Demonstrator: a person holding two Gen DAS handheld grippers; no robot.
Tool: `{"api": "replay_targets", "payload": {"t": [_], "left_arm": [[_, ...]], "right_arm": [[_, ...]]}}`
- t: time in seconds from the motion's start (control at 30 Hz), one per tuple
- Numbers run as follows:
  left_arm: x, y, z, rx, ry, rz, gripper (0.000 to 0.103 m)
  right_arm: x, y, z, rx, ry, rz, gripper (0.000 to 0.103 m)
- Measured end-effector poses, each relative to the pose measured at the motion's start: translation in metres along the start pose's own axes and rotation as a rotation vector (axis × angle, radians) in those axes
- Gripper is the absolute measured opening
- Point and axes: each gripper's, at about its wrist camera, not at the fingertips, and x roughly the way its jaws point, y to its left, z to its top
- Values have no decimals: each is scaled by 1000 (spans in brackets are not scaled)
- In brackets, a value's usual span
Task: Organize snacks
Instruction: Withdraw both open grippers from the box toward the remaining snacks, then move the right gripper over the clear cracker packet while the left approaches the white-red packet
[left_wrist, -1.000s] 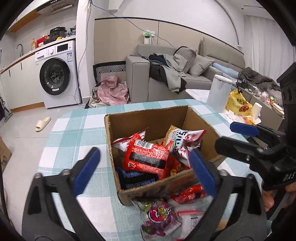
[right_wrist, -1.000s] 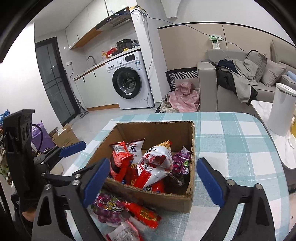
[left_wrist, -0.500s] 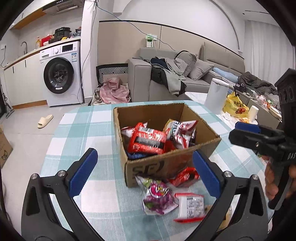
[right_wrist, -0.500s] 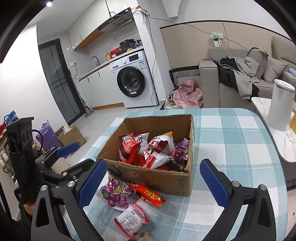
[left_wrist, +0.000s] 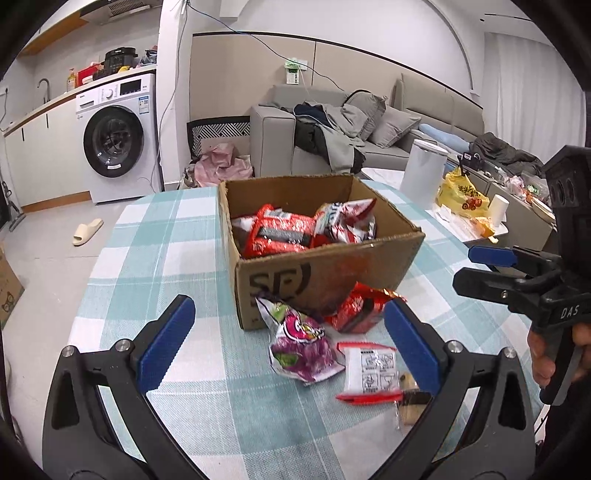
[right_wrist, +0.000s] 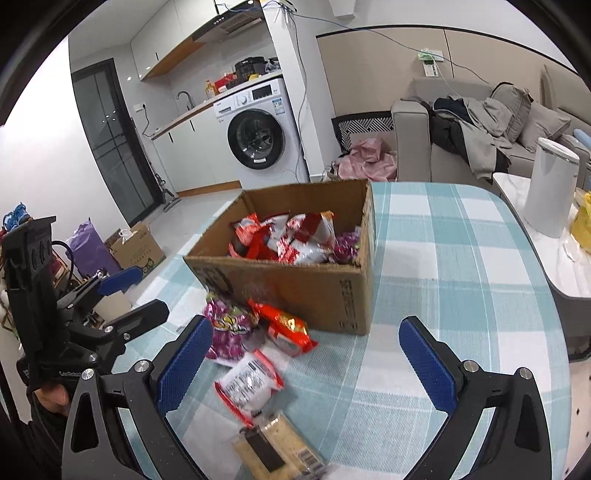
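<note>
The desk (left_wrist: 177, 229), covered in a teal and white checked cloth, carried an open cardboard box (left_wrist: 317, 273) near its middle. The box held a heap of snack packets (left_wrist: 291, 230), mostly red and white, with a purple one tucked in the corner by its right wall in the right wrist view.

Four more snacks lay loose on the cloth between the box and the desk's near edge. A purple packet (left_wrist: 301, 341) lay against the front wall of the box, and a red packet (left_wrist: 356, 308) lay just beside it, also against the box. Nearer the edge sat a white packet with red ends (left_wrist: 369, 371), and closest of all a tan packet with a dark band (right_wrist: 277, 448), blurred in both views.

The left gripper (left_wrist: 286, 343) hung over the near edge with its jaws spread wide and empty; the purple and white packets lay between its fingers but below them. The right gripper (right_wrist: 306, 360) was likewise wide apart and empty, with the white packet just inside its left finger (right_wrist: 183, 363).
</note>
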Motion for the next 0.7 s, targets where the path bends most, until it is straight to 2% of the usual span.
{"api": "replay_targets", "payload": {"t": [0.27,0.4,0.7], "left_arm": [[6,-7,-14,12,34,-2,102],[8,-12,-23,15,54,-13,102],[16,-19,-38,24,101,-33,102]], "right_arm": [[9,7,-27,-42,75,-24,103],[12,7,-41,-47,123,-8,103],[25,4,-66,-111,227,-46,103]]}}
